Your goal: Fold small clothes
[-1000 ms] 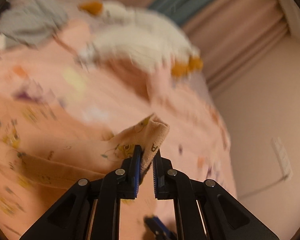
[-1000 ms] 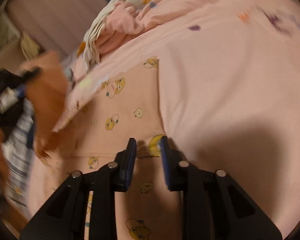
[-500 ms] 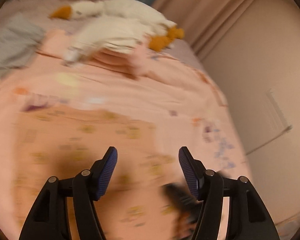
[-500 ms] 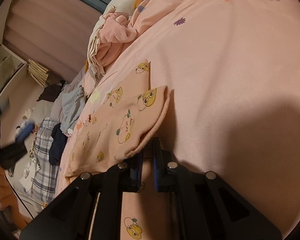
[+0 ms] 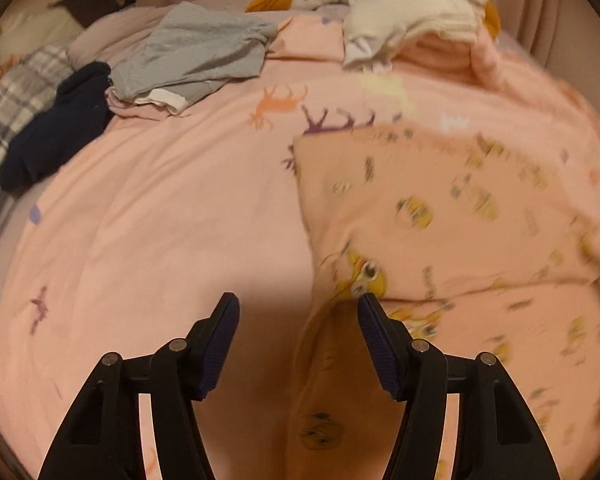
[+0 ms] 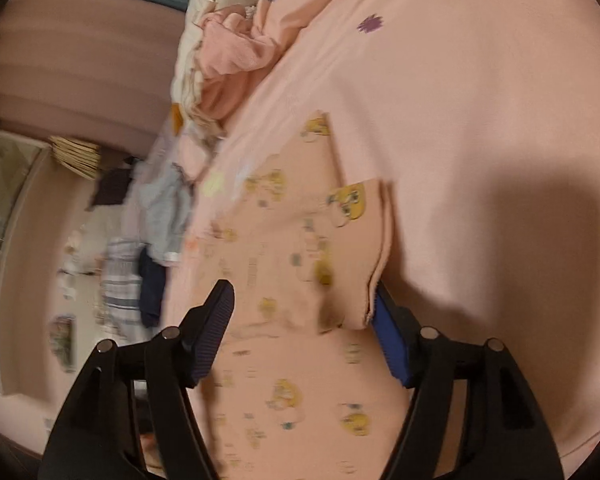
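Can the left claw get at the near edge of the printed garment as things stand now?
Probably yes. The left claw is open with nothing between its fingers, and the edge of the printed garment lies flat on the pink bed cover just ahead. Nothing seems to block the way.

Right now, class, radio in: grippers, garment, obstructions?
Left gripper open, empty. Right gripper opening, peach printed garment between its fingers. Garment lies part-folded on bedspread. Nothing in the way.

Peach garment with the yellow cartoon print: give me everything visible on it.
The peach garment looks like soft knit cotton, printed with small yellow cartoon characters. It lies mostly flat on the pink bedspread, one layer folded over another, with a stitched hem edge showing. That folded edge sits between the right gripper's opening jaws, unpinched. The left gripper hovers open over its near corner.
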A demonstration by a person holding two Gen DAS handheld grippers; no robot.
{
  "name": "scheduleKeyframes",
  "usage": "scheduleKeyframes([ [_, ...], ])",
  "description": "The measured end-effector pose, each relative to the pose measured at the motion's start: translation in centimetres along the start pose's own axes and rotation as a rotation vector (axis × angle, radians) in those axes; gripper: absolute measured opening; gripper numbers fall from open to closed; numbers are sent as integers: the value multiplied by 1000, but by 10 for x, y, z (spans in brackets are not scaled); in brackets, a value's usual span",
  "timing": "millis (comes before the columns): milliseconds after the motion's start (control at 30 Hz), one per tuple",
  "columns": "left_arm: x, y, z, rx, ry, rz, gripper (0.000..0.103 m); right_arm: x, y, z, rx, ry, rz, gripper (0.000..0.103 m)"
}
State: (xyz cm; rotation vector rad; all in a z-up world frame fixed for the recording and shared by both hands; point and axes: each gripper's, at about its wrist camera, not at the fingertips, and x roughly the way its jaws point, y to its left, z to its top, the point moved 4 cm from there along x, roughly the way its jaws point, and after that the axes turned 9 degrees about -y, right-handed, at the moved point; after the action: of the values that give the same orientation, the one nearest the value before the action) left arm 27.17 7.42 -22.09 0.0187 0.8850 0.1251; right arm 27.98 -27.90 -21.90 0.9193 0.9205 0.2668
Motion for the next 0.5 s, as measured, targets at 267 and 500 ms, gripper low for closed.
scheduleKeyframes([
  [267,11,6,-5,51,-57,148,63,23,-14,7,-5,-21,-170,17],
  [500,6,24,-12,-100,-148,169,61,10,43,22,-145,-102,-72,6],
])
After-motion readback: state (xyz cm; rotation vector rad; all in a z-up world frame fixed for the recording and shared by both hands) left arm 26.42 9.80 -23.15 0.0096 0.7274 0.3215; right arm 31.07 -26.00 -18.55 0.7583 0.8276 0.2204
